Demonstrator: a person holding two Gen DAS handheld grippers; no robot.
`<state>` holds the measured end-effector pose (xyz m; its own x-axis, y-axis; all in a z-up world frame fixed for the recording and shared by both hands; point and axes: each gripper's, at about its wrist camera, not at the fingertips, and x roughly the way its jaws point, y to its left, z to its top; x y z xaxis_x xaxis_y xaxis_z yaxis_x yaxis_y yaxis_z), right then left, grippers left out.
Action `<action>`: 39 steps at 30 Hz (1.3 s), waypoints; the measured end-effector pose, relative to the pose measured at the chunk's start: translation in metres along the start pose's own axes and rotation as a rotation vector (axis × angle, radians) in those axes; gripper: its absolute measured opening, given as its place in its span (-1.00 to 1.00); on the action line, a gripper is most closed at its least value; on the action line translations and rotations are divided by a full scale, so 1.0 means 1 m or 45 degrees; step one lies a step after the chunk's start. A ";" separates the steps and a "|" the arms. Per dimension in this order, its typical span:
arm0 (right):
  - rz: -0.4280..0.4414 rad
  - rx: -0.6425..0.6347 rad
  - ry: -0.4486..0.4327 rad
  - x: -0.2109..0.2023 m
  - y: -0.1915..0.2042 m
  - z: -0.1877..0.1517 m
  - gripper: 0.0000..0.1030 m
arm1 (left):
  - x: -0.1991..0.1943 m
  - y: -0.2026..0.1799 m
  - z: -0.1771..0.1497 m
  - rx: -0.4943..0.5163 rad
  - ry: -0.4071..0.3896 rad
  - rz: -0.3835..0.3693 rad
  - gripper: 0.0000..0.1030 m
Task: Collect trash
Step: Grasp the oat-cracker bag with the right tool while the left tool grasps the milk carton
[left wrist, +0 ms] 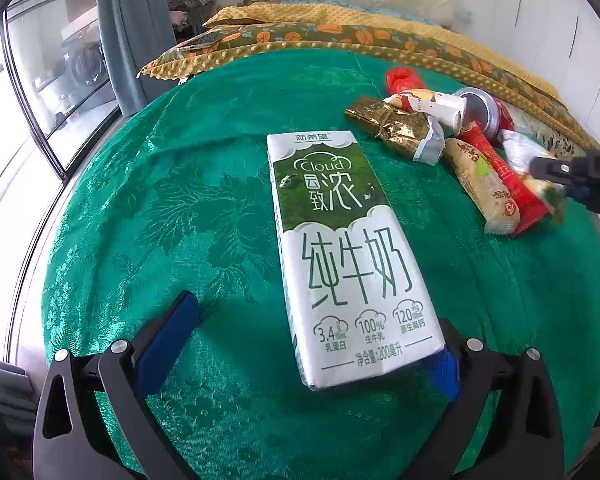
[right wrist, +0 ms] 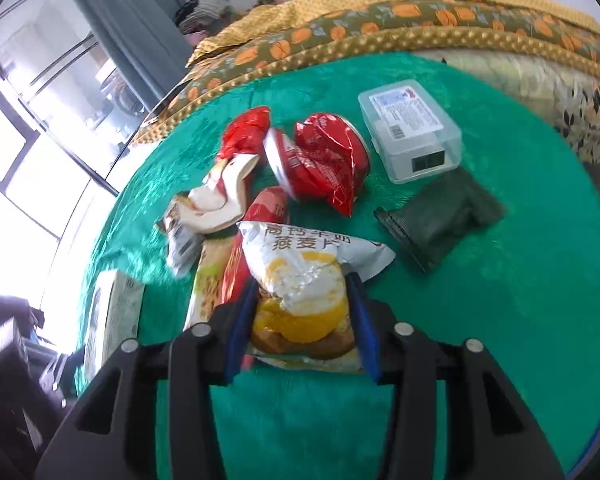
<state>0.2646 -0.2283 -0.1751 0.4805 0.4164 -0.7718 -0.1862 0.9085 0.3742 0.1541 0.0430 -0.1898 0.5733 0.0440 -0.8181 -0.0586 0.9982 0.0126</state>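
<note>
Right gripper blurred, cut off at frame edge.

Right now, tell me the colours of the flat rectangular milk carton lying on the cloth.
White and dark green milk carton, clearest in the left wrist view.

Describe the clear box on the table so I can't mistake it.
On the green tablecloth, look past the red wrapper pile toward the bed. The clear plastic box sits right of that pile, beside a dark green pouch. It's the only rigid, see-through item, with a printed label on its lid.
</note>
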 end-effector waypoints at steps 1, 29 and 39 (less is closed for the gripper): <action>-0.011 -0.034 -0.017 -0.010 0.003 -0.005 -0.18 | 0.000 0.000 0.000 0.000 0.000 0.001 0.89; -0.208 -0.157 -0.102 -0.088 0.003 -0.117 0.50 | -0.040 0.023 0.004 0.182 -0.020 -0.290 0.89; -0.245 -0.142 0.029 -0.058 0.005 -0.098 0.48 | 0.004 0.008 0.039 0.244 0.134 -0.141 0.63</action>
<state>0.1518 -0.2447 -0.1789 0.4971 0.2349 -0.8353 -0.1873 0.9690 0.1610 0.1875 0.0532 -0.1703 0.4788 -0.0603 -0.8759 0.1615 0.9867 0.0203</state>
